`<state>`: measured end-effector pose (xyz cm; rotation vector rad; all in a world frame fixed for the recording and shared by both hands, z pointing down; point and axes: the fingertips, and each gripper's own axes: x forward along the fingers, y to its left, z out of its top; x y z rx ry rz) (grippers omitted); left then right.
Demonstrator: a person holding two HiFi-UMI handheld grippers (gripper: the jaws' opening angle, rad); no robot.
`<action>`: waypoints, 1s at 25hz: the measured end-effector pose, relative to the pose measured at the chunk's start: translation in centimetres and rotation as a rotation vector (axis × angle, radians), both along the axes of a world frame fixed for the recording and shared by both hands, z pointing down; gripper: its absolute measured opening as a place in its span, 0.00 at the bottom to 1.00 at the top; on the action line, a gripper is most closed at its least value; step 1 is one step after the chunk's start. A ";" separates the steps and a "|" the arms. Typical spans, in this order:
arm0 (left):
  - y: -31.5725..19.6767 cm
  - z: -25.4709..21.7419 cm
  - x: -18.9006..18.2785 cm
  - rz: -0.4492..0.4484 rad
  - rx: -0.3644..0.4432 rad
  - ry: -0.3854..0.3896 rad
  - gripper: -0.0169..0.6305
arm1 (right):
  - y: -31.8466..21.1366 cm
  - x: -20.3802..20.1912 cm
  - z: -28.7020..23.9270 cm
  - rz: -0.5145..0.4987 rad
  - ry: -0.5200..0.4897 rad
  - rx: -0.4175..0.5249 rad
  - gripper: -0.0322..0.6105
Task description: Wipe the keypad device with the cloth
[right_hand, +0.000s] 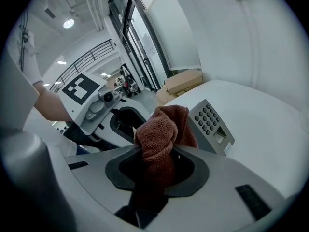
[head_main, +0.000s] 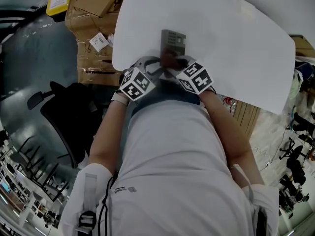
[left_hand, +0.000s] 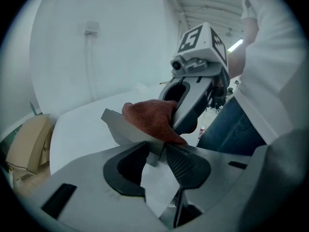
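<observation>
My left hand-held gripper (left_hand: 155,157) clamps the near end of the grey keypad device (right_hand: 211,122), by the white table's (head_main: 236,48) near edge. My right hand-held gripper (right_hand: 157,157) grasps the reddish-brown cloth (right_hand: 161,127), bunched against the device's near part.

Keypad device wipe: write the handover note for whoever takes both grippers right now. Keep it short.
Left gripper: shut on the near edge of the keypad device, steadying it on the white table.
Right gripper: shut on the bunched red-brown cloth.
The cloth sits on the device's near end; the keys lie uncovered beside it.
Done: both grips made, cloth in contact with the device. How much is already wiped cannot be told.
Left: sweep the cloth over the keys and the rest of the face, probably with the left grip kept firm.
</observation>
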<state>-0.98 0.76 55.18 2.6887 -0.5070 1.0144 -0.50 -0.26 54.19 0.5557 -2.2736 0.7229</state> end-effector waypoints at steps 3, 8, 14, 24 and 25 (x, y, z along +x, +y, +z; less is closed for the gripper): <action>0.0 0.0 0.1 -0.003 -0.006 0.001 0.21 | 0.0 0.2 0.1 0.013 -0.009 -0.016 0.21; 0.0 0.1 0.1 0.006 -0.016 -0.006 0.21 | 0.1 1.0 0.8 0.041 -0.001 -0.036 0.21; -0.1 0.1 0.1 0.013 -0.023 -0.009 0.22 | 0.0 2.2 1.9 0.062 0.003 -0.077 0.21; 0.0 0.1 0.1 0.016 -0.024 -0.021 0.22 | 0.1 4.3 3.9 0.103 0.020 -0.134 0.21; 0.0 0.1 0.1 0.017 -0.024 -0.022 0.22 | 0.0 4.6 4.2 0.108 0.023 -0.140 0.21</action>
